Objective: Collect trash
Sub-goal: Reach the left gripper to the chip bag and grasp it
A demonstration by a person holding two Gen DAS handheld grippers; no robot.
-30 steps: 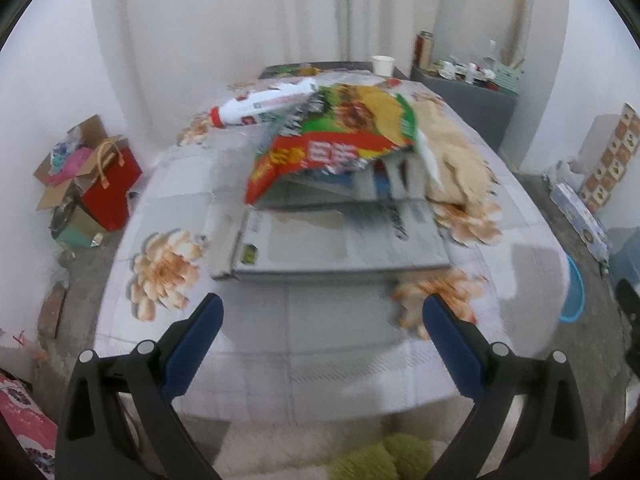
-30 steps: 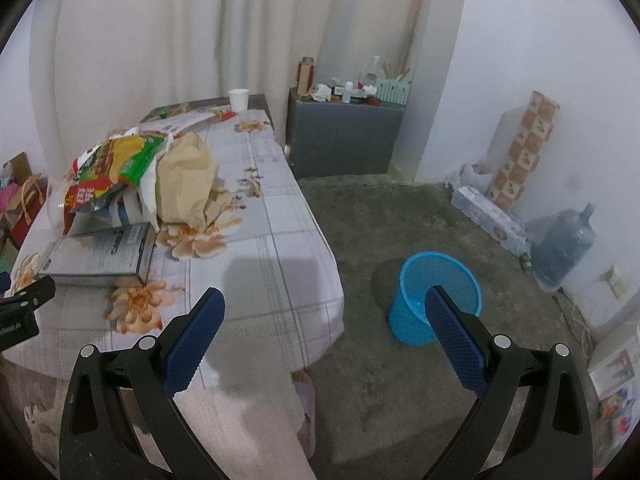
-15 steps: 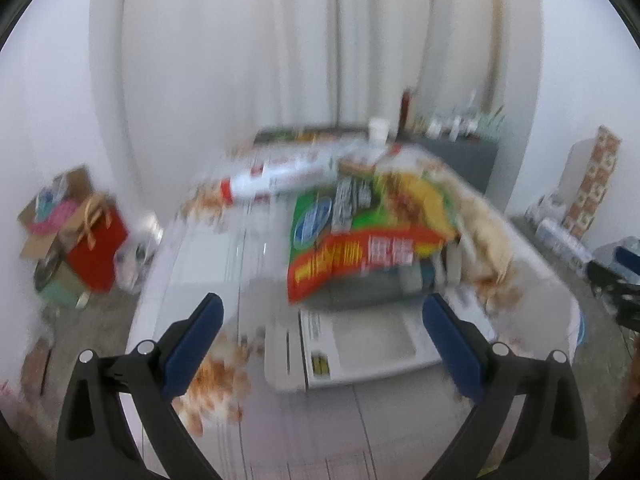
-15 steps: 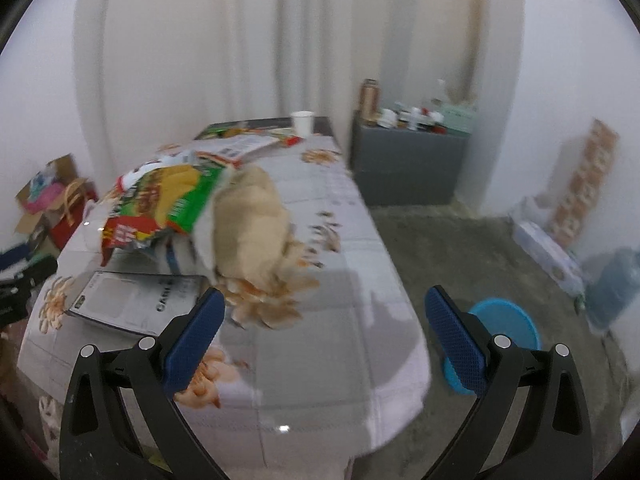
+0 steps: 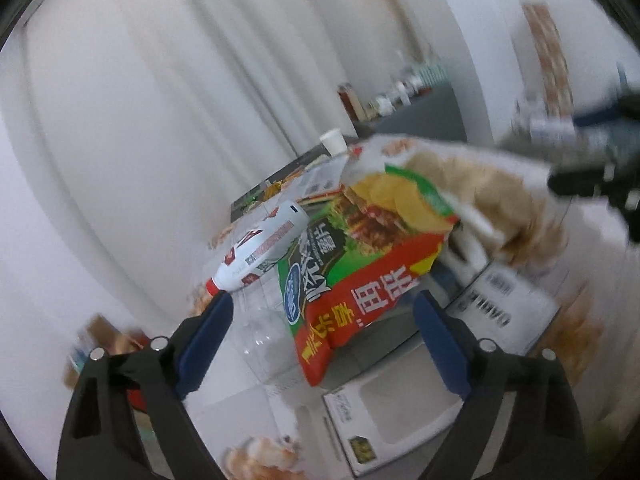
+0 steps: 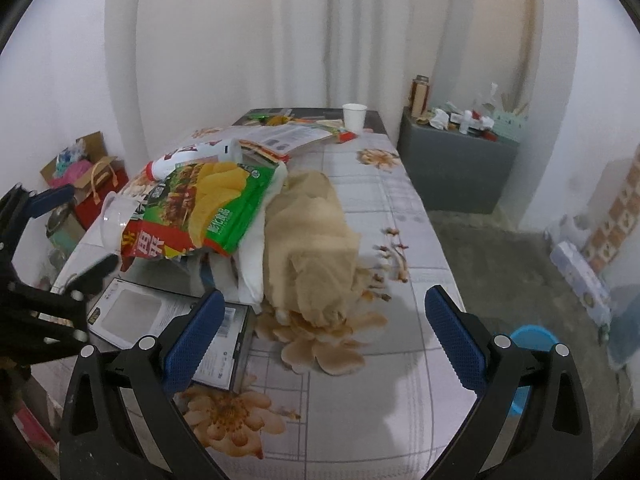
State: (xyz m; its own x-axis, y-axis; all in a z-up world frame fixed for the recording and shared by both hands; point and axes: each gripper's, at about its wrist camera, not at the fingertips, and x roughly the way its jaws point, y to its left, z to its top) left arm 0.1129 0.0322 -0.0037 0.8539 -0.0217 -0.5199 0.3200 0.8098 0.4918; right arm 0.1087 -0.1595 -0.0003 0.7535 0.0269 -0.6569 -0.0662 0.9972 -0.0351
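Chip bag (image 5: 360,256) lies at 12 o'clock atop the surface (image 6: 360,400) clutter. Your left gripper (image 5: 320,320) has closed in within the last second, jaws wide, empty; right gripper (image 6: 320,328) likewise wide. Grasp is next.

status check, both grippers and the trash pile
Left gripper open, empty, lined up on chip bag. Right gripper open, empty, above table. Bag rests atop flat box, bottle beside.

I'm seeing a red-and-green chip bag (image 6: 200,216) lying crumpled atop the pile. A white bottle (image 6: 192,158) is lying sideways behind it, beside beige paper (image 6: 312,240).
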